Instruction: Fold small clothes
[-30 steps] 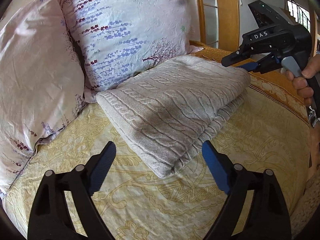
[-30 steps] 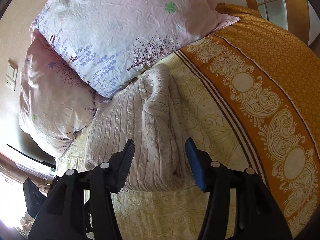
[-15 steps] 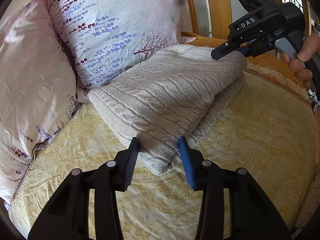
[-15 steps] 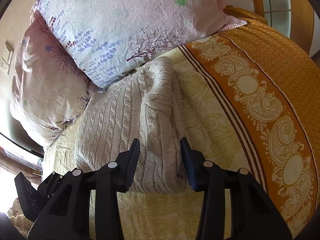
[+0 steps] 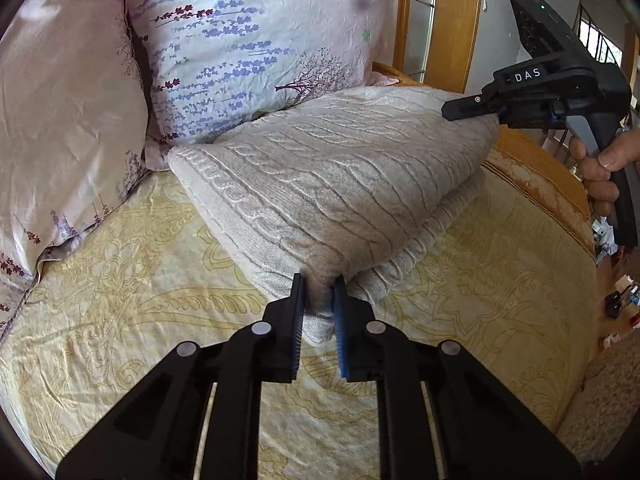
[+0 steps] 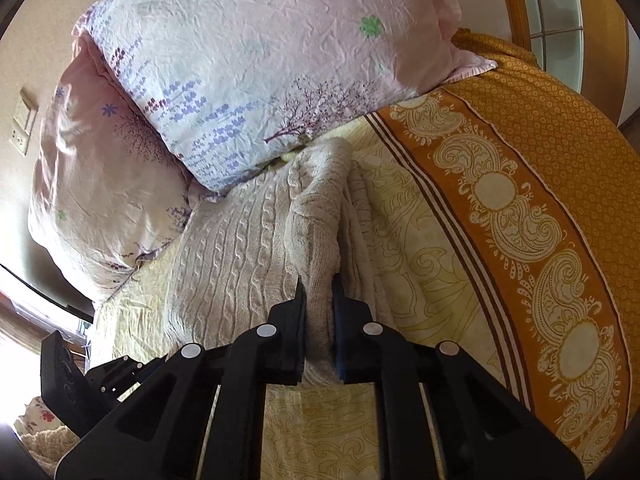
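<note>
A folded beige cable-knit sweater lies on the yellow patterned bedspread, its far edge against the pillows. My left gripper is shut on the sweater's near corner, with the knit bunched between the pads. My right gripper is shut on the top layer of the sweater at its other end. The right gripper also shows in the left wrist view, held by a hand at the sweater's far right corner. The left gripper shows at the bottom left of the right wrist view.
Two floral pillows stand behind the sweater. The bedspread has an orange paisley border on the right side. A wooden door frame stands beyond the bed. A wall socket is on the left wall.
Both grippers went from wide open to shut, closing on the sweater's two ends. Both moved in closer to the sweater, and its edges are lifted slightly.
</note>
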Demonstrator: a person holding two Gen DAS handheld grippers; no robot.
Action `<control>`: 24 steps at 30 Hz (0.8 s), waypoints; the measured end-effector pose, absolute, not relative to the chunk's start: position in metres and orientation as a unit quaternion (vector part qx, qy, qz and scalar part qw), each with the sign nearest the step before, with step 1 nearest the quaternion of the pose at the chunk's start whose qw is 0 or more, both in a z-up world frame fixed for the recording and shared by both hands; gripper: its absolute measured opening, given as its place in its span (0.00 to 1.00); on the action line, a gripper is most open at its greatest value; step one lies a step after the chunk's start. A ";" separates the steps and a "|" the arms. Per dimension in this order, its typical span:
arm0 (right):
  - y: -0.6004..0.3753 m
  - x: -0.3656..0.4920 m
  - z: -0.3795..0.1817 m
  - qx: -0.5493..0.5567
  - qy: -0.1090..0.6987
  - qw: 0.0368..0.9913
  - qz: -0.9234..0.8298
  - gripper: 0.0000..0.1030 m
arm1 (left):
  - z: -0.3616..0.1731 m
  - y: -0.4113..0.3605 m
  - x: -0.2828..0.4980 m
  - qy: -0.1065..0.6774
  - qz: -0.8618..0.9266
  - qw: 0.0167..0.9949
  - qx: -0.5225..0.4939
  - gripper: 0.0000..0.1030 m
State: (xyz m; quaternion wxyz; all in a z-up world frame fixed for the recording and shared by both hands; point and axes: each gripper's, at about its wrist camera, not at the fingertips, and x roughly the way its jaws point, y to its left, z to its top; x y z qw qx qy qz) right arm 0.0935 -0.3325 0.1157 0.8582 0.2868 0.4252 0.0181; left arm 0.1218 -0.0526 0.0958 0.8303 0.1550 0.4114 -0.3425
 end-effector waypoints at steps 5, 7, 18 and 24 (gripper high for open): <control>-0.336 0.088 0.124 0.288 0.419 0.861 0.012 0.10 | 0.106 -0.047 0.121 0.416 -0.345 0.831 0.132 0.09; -0.336 0.084 0.118 0.290 0.427 0.856 0.005 0.10 | 0.107 -0.046 0.119 0.418 -0.344 0.830 0.133 0.09; -0.342 0.074 0.069 0.324 0.457 0.828 -0.024 0.11 | 0.097 -0.053 0.118 0.428 -0.342 0.822 0.155 0.09; -0.342 0.079 0.076 0.303 0.450 0.839 -0.036 0.12 | 0.097 -0.054 0.120 0.431 -0.345 0.820 0.153 0.09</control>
